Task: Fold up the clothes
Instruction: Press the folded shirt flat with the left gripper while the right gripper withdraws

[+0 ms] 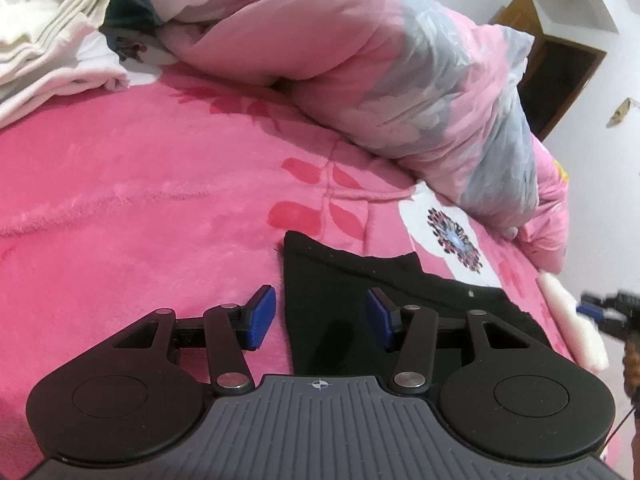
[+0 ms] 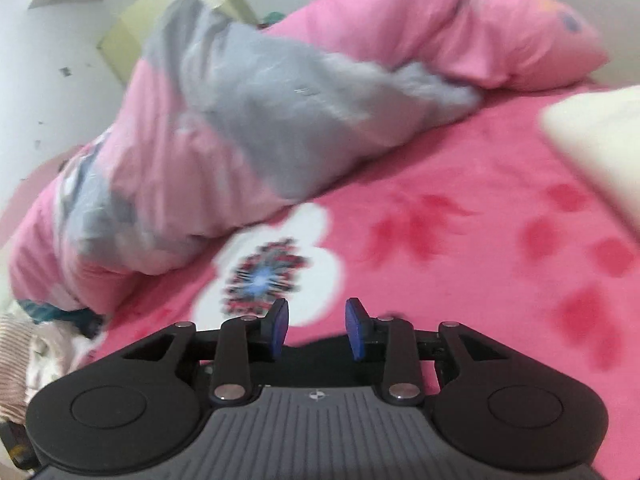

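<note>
My left gripper hangs above the bed with its jaws about half apart and nothing clamped between the blue pads. The left pad stands over the pink blanket; the right pad stands over the black garment. I cannot tell whether either pad touches the fabric below.

The black garment lies flat on the pink blanket near the bed's front edge, towards the right-hand side. Its far corner points away from me, just beside the red leaf print. The white flower print lies just beyond the garment's far right edge.

My right gripper has its jaws partly apart and holds nothing. A dark strip of the same garment shows beneath and behind its pads. The right wrist view is blurred, so finer detail of the cloth cannot be read. In the left wrist view, this gripper appears at the right edge of the bed, also blurred.

A rumpled pink and grey quilt is heaped along the far side of the bed. A pile of cream cloth sits at the far left corner. A white pad lies at the bed's right edge.
</note>
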